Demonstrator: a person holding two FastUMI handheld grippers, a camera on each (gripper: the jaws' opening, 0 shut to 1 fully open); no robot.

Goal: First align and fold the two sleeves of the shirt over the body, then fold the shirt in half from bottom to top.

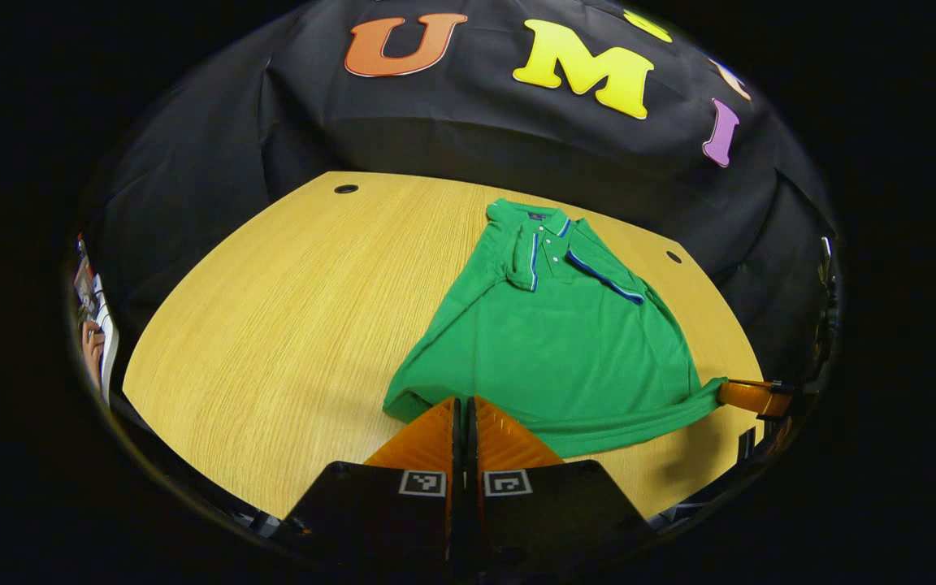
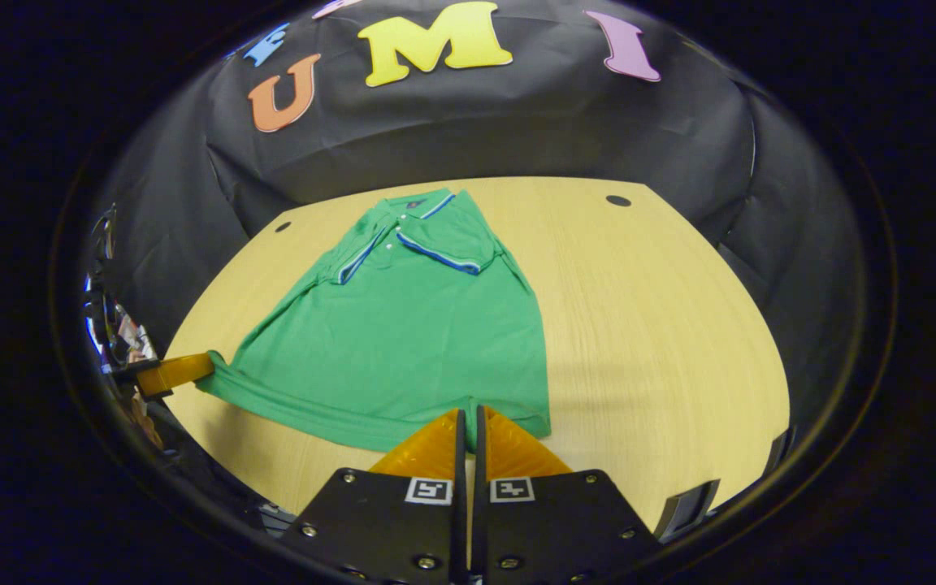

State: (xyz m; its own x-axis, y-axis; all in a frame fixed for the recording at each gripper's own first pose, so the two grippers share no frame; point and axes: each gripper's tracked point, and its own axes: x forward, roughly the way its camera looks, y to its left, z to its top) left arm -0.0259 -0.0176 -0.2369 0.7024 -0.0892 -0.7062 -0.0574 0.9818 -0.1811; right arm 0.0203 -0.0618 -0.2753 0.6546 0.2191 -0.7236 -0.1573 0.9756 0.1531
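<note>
A green polo shirt (image 1: 565,341) (image 2: 403,341) lies flat on the wooden table (image 1: 289,325) (image 2: 647,325), collar away from me. Both blue-trimmed sleeves (image 1: 606,276) (image 2: 444,244) are folded in over the chest. My left gripper (image 1: 463,402) is shut on the bottom hem near one corner; in the right gripper view it (image 2: 179,370) pulls that corner out to a point. My right gripper (image 2: 468,410) is shut on the hem at the other corner, and the left gripper view shows it (image 1: 748,396) gripping the stretched hem tip.
Round cable holes (image 1: 346,188) (image 2: 618,200) sit near the table's far edge. Bare wood stretches beside the shirt on both sides. A hand (image 1: 93,349) and some clutter show at the far left rim. Black cloth walls close off the back.
</note>
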